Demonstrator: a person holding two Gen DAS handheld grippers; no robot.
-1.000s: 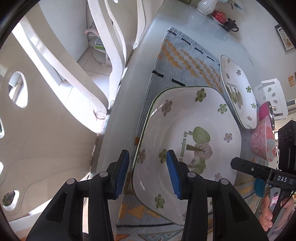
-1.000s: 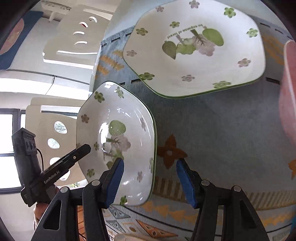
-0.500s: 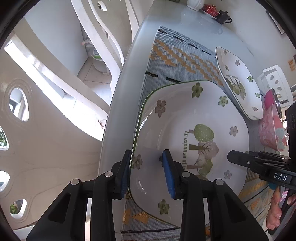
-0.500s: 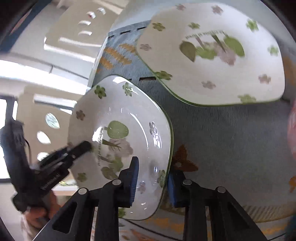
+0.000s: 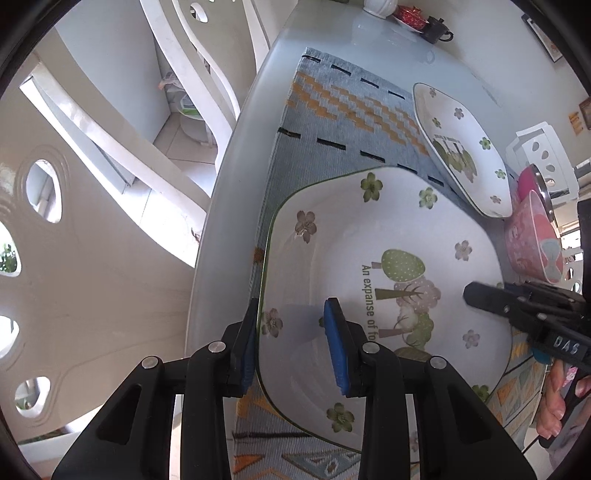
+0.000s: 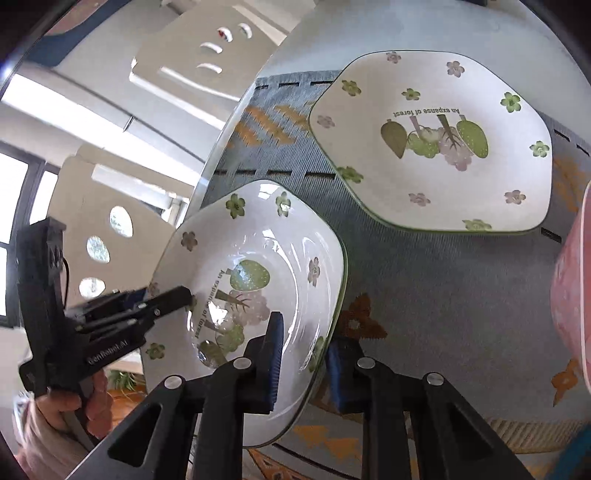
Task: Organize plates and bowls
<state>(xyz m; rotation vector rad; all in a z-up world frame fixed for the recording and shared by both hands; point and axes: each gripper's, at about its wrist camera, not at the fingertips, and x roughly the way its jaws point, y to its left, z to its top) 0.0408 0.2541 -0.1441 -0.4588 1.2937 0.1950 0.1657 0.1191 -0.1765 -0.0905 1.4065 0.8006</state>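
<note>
A deep white bowl (image 5: 388, 240) with green and mauve flowers and a tree print sits at the near end of the woven mat (image 5: 332, 110). My left gripper (image 5: 291, 317) is shut on its rim, one pad inside and one outside. My right gripper (image 6: 306, 332) straddles the opposite rim of the same bowl (image 6: 258, 236); its jaws are closing and both pads press on the rim. That side looks raised off the mat. Each gripper shows in the other's view, left gripper (image 6: 166, 299) and right gripper (image 5: 517, 306). A matching flat plate (image 6: 443, 147) lies farther along the mat.
A pink bowl (image 5: 532, 243) stands right of the deep bowl, beside the flat plate (image 5: 461, 147). The glass table's edge (image 5: 236, 184) runs just left of the mat, with white chairs (image 5: 110, 147) beyond. Small crockery (image 5: 410, 16) sits at the far end.
The right gripper's jaws went from wide apart to clamped on the bowl's rim. The left jaws narrowed onto the opposite rim. The bowl's right side has tipped upward.
</note>
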